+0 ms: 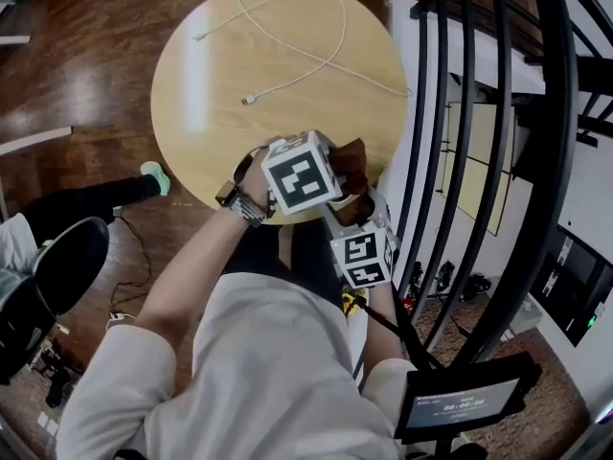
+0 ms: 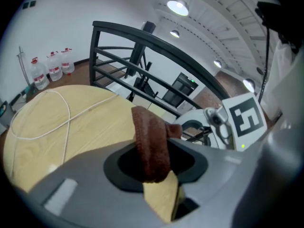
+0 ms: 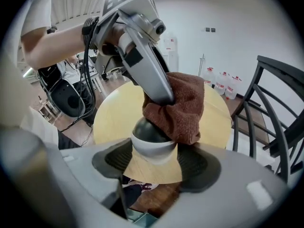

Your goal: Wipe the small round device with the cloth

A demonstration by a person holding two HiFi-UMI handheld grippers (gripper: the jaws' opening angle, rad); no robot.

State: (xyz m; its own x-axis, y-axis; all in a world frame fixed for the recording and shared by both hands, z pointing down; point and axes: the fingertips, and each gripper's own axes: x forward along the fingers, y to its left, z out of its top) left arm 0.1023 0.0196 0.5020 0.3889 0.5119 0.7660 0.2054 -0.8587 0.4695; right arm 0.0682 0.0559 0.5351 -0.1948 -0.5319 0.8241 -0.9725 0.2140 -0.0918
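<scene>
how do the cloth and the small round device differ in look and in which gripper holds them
The cloth is brown, soft and folded; the small round device is smooth, dark on top and white below. The cloth is pinched in the left gripper; the device sits clamped in the right gripper. The cloth drapes over the device's top. Both are held near the edge of the round table.

Head view: above the person's shoulders, steeply down on the round table [image 1: 220, 94]. Left gripper view runs close along its jaws toward the black railing [image 2: 142, 51]; right gripper view sits tight over the small round device [image 3: 151, 144]. All three share table and brown cloth [image 3: 183, 106].
</scene>
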